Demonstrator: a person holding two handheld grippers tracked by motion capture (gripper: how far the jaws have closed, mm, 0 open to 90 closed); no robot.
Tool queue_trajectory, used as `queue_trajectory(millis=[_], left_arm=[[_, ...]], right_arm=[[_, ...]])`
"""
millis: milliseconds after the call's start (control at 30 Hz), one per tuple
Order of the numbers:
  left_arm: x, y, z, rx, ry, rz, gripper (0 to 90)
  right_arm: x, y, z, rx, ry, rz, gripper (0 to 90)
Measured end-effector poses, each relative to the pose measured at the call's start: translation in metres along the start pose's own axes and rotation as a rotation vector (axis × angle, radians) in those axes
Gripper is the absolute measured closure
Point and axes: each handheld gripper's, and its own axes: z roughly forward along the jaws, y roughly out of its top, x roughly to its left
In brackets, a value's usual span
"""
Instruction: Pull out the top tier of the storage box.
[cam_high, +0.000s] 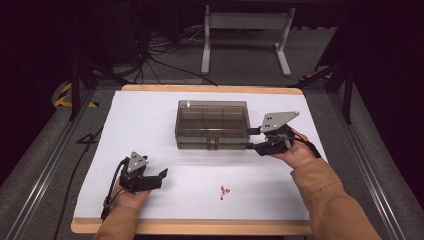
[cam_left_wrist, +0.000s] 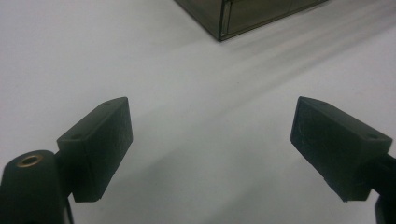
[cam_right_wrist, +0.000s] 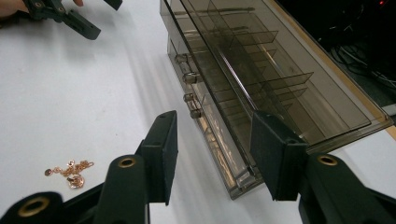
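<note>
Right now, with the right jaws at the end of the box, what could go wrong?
1. The right gripper straddles the end of the smoky plastic box, jaws not clearly pressing; lifting now may tip or drop it.
2. The small gold chain lies loose nearby; a sliding box or sleeve could sweep it away.

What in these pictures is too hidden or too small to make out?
- Trinket: too small in the high view; a thin gold chain with round bits in the right gripper view, its kind unclear.
- Box: the dark tinted walls hide any contents in the high view.
- Box, left gripper view: cut off by the top edge, one corner left.
</note>
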Motion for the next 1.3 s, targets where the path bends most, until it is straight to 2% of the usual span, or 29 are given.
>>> queue_trajectory(millis=[400, 600, 733, 1133, 1300], left_arm=[[0.000, 0.000, 0.000, -0.002, 0.000, 0.000, 13.5], [0.000, 0.000, 0.000, -0.001, -0.001, 0.000, 13.5], [0.000, 0.000, 0.000, -0.001, -0.002, 0.001, 13.5], [0.000, 0.000, 0.000, -0.002, -0.001, 0.000, 13.5], [0.000, 0.000, 0.000, 0.001, -0.003, 0.001, 13.4]], right_arm=[[-0.010, 0.008, 0.016, 0.061, 0.023, -0.014, 58.3], [-0.011, 0.011, 0.023, 0.094, 0.036, -0.036, 60.4], [-0.012, 0.011, 0.030, 0.140, 0.049, -0.047, 63.0], [-0.015, 0.012, 0.039, 0.216, 0.056, -0.080, 66.0], [-0.016, 0.011, 0.040, 0.226, 0.050, -0.088, 68.3]])
